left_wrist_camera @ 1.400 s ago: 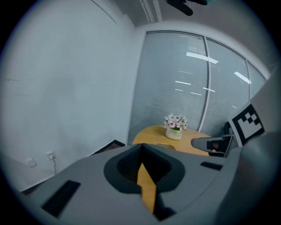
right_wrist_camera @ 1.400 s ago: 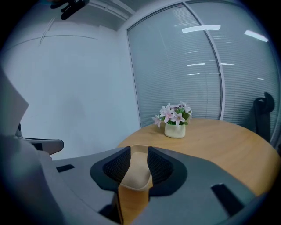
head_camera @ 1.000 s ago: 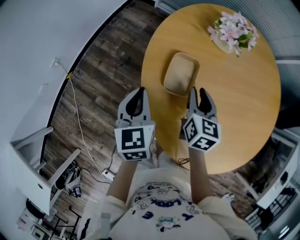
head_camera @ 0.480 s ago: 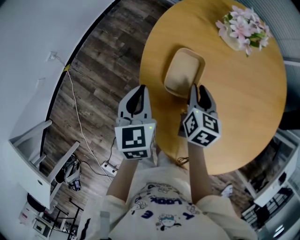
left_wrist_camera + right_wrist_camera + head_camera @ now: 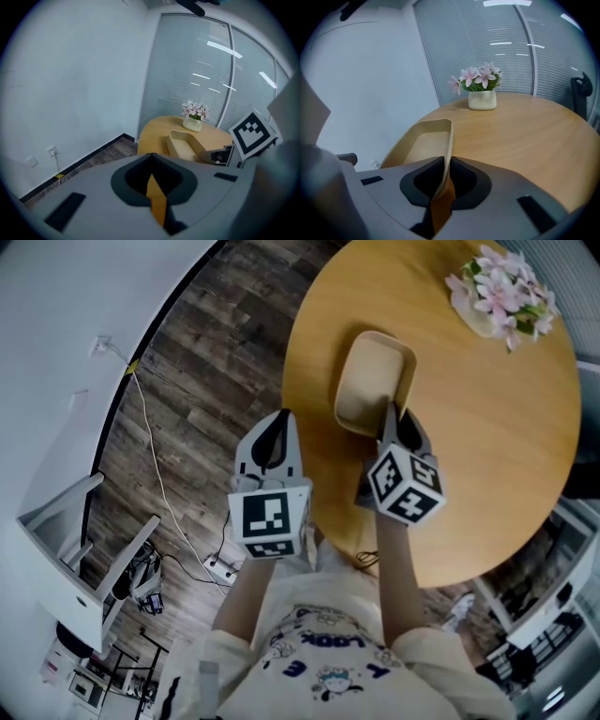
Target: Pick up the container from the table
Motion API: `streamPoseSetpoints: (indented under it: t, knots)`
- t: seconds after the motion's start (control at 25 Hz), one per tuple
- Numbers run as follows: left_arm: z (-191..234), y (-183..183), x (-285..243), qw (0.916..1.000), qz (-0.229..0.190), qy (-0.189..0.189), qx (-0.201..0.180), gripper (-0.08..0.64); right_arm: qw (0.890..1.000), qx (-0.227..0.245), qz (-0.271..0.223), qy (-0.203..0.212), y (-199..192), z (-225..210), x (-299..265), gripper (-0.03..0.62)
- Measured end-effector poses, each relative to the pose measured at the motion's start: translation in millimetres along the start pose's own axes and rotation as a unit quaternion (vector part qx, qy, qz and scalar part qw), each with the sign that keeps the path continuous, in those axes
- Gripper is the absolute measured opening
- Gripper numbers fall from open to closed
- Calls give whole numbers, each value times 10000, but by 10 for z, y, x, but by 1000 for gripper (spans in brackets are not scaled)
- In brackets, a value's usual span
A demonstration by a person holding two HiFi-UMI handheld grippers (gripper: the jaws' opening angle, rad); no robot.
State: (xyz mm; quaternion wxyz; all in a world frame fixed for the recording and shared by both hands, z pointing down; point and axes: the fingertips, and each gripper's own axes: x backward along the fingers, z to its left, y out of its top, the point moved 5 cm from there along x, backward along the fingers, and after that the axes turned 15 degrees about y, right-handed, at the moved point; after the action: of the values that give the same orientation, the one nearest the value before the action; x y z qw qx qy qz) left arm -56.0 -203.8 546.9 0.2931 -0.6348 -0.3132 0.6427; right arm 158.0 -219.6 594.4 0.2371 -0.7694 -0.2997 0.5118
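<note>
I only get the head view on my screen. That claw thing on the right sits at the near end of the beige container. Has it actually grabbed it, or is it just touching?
Observer: It has grabbed it. In the right gripper view, the right gripper is closed on the container, with the near rim wall pinched between its two jaws.
Visitor: And the claw on the left, is it carrying anything?
Observer: No. The left gripper view shows the left gripper with its jaws together and nothing between them.
Visitor: From above I mostly see blossoms. What are they in?
Observer: The flowers stand in a small white, squarish pot, upright on the table beyond the container.
</note>
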Motion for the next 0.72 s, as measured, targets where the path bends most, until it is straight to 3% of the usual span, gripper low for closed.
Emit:
streamPoseSetpoints:
  t: [0.28, 0.72]
  knots:
    - [79, -2, 21, 10000, -18, 46, 63, 3, 10000, 38, 41, -25, -31, 51, -29, 11]
    - [149, 358, 262, 9987, -485, -4, 135, 3, 9983, 193, -539, 85, 288, 292, 394, 9]
